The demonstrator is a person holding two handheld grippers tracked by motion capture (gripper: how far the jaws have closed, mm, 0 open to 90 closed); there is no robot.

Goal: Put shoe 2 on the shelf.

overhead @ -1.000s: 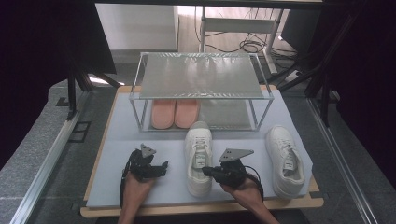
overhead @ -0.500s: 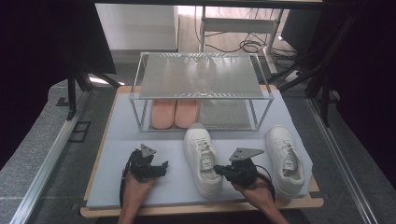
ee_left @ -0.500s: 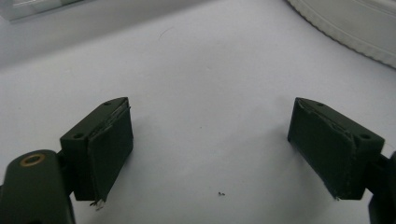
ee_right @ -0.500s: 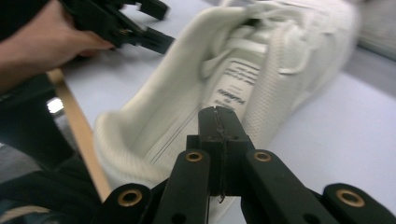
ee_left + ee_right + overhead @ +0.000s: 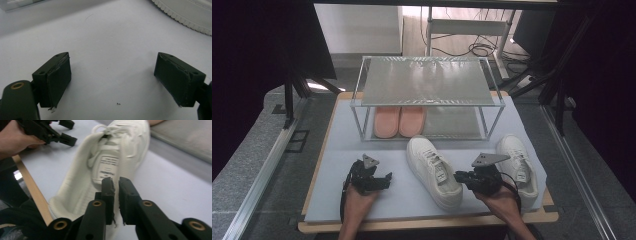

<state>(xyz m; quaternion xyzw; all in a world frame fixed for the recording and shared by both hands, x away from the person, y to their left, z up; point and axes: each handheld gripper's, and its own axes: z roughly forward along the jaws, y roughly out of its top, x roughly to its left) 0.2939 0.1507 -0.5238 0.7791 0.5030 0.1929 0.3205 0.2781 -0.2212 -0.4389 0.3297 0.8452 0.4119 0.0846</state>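
Two white sneakers lie on the grey mat point(image 5: 362, 142). The middle sneaker point(image 5: 433, 171) lies slanted, toe toward the rack and heel toward the right. My right gripper point(image 5: 460, 176) is at its right side, near the collar. In the right gripper view the jaws point(image 5: 115, 181) are pinched to a thin slit on the sneaker's point(image 5: 105, 165) side rim. The second sneaker point(image 5: 518, 161) lies by the mat's right edge, behind my right hand. My left gripper point(image 5: 383, 179) rests on the mat left of the middle sneaker. It stands wide open point(image 5: 112, 72) over bare mat, with the sneaker's sole point(image 5: 185, 12) beyond.
A metal two-level rack point(image 5: 427, 80) stands at the back of the mat. A pair of pink slippers point(image 5: 398, 121) fills the left half of its lower shelf. The wooden table edge point(image 5: 427, 222) runs along the front.
The middle sneaker has turned: its heel swung to the right along with my right gripper. The left gripper has stayed where it was.
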